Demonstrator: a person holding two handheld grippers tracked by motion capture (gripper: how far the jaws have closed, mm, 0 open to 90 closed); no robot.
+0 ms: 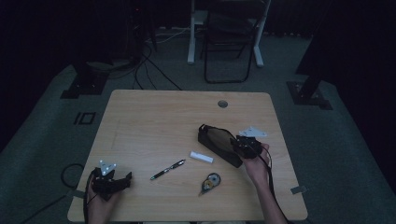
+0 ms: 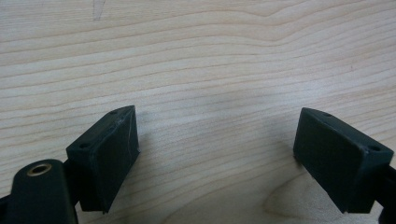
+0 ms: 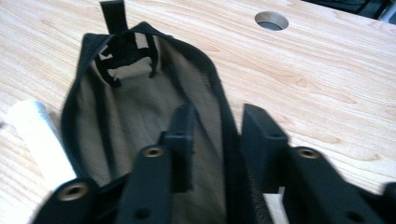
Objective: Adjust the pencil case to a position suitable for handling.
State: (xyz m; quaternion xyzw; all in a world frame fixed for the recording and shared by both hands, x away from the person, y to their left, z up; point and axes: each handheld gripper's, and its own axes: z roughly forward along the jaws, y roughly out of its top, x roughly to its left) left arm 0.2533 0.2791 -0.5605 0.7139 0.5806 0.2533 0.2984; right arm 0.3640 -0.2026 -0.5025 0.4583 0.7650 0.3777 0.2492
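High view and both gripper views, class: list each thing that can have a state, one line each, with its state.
Pouch: unzipped, mouth gaping, lying on the table.
Right tool: jaws astride the pouch's zip edge, one inside, one outside.
Left tool: open, nothing between its jaws.
Pen: lying flat.
Correction tape: lying flat.
White eraser: lying beside the pouch.

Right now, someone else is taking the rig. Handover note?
Right tongs: straddling the zipper edge of the open black pouch, one jaw inside, one outside; a full pinch isn't clear.
Left tongs: open, nothing between them, over bare table at the near left.
Still on the table: pen, white eraser beside the pouch, correction tape.
Done: pouch is open. Left, probably: load the three items and zip it.
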